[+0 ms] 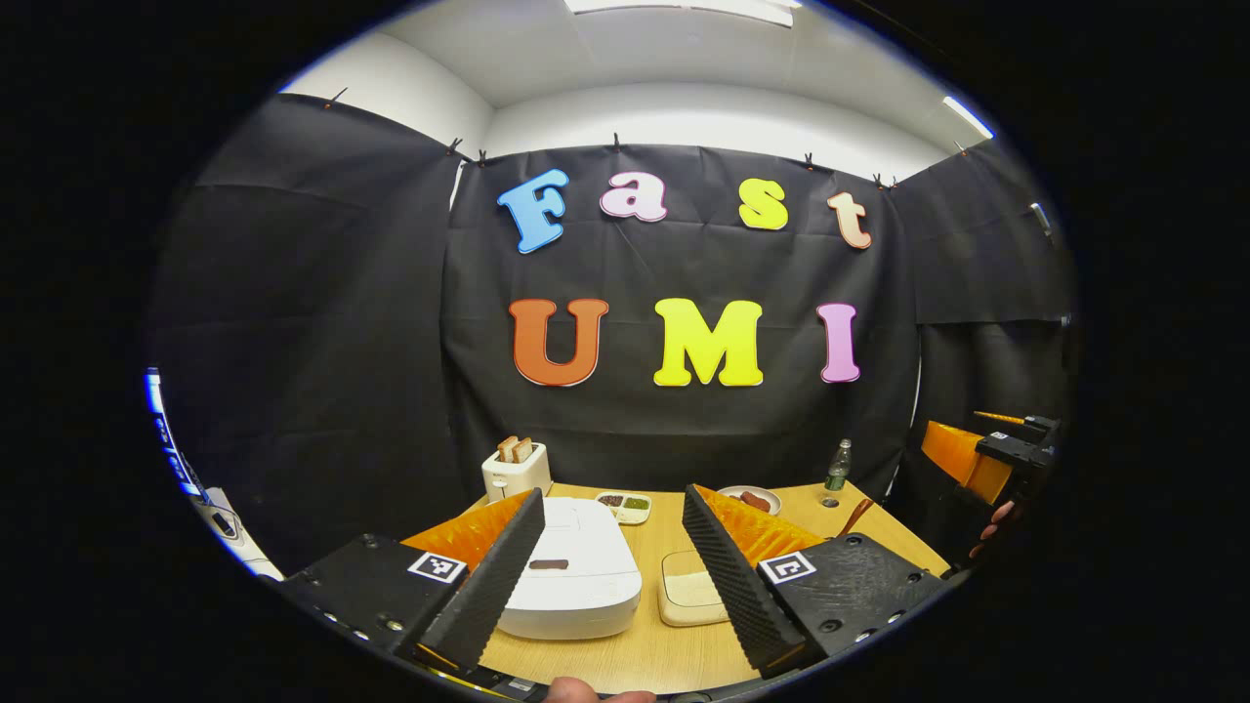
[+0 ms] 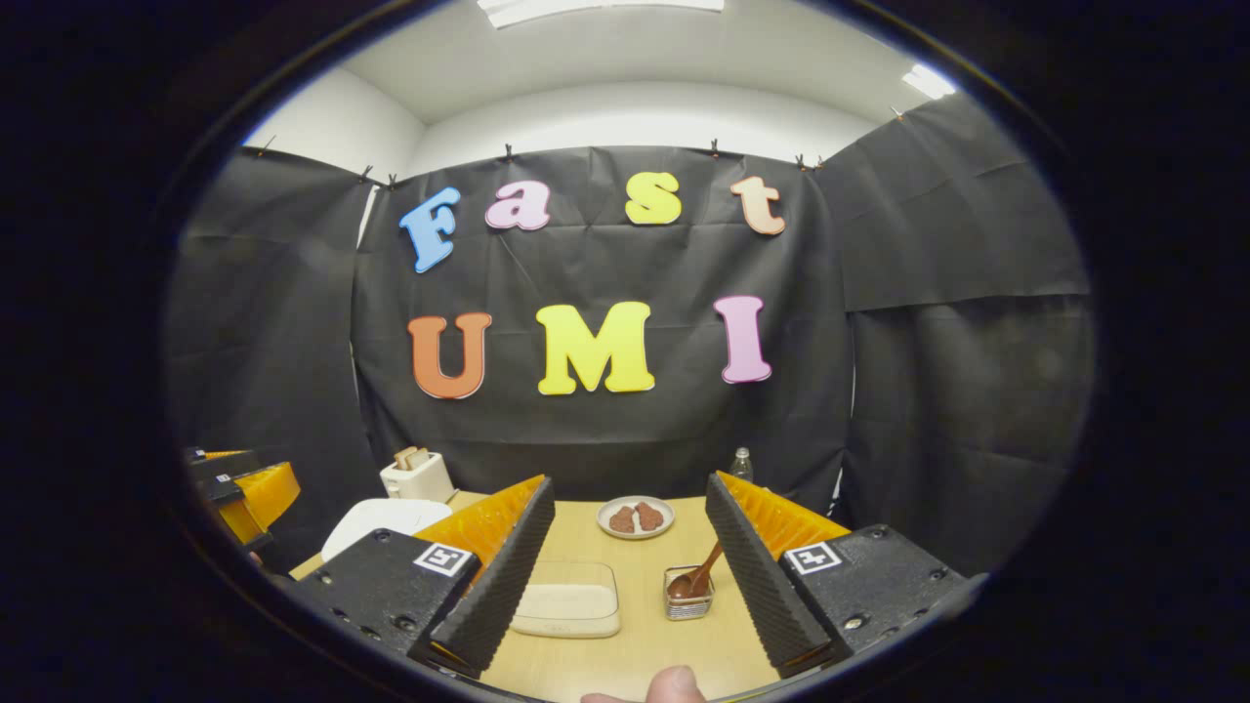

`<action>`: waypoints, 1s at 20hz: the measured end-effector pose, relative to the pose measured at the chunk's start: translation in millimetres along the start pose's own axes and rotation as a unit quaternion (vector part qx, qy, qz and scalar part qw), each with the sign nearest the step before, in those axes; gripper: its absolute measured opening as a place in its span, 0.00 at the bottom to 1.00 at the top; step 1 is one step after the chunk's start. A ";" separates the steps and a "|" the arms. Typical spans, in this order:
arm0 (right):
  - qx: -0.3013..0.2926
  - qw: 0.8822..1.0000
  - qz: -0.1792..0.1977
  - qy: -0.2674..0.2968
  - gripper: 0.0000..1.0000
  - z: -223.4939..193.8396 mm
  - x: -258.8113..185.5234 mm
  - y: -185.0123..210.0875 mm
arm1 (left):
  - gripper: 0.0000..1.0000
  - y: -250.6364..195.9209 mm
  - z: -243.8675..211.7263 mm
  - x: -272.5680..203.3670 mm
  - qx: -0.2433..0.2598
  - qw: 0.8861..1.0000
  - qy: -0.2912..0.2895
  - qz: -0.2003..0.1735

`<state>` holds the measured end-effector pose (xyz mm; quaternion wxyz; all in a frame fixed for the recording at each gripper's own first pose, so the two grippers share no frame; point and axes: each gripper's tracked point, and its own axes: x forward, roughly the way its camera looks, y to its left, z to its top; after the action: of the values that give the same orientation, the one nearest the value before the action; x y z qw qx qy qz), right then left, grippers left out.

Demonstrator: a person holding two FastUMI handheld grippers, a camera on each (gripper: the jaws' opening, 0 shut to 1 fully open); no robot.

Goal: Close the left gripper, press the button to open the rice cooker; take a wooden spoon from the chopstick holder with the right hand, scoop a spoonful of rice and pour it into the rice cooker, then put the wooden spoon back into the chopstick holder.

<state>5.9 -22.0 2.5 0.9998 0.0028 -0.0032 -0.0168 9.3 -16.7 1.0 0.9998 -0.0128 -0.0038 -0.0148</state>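
- Left gripper (image 1: 613, 576): jaws spread wide, nothing between them, touching nothing. It hangs above the table (image 1: 625, 664), with the white rice cooker (image 1: 576, 576) seen in the gap, lid down.
- Right gripper (image 2: 621, 586): jaws likewise wide apart, holding nothing.
- Wooden spoon (image 2: 698, 576) stands tilted in the chopstick holder (image 2: 689, 598), just inside the right finger.
- Shallow container of rice (image 2: 571, 600) sits on the table between the right gripper's fingers, beside the holder.
- Further back: toaster (image 1: 516, 471), plate (image 2: 635, 517), bottle (image 1: 837, 471).
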 end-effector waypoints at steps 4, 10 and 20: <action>-0.019 1.000 0.014 -0.004 0.99 3.8 4.9 8.9 | 0.94 4.2 -4.0 3.0 -0.001 1.000 0.006 0.005; -0.023 0.999 0.033 0.008 1.00 -6.6 25.6 17.8 | 0.94 16.8 -18.8 16.7 -0.003 0.999 0.038 0.009; -0.005 0.999 0.041 0.032 1.00 -31.1 72.1 10.4 | 0.29 48.1 -65.2 68.7 -0.040 0.988 0.151 -0.001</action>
<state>78.5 -13.9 -28.1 0.9993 -0.0021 0.0287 0.0246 79.9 27.7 -64.9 0.9875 -0.0505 0.1483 -0.0175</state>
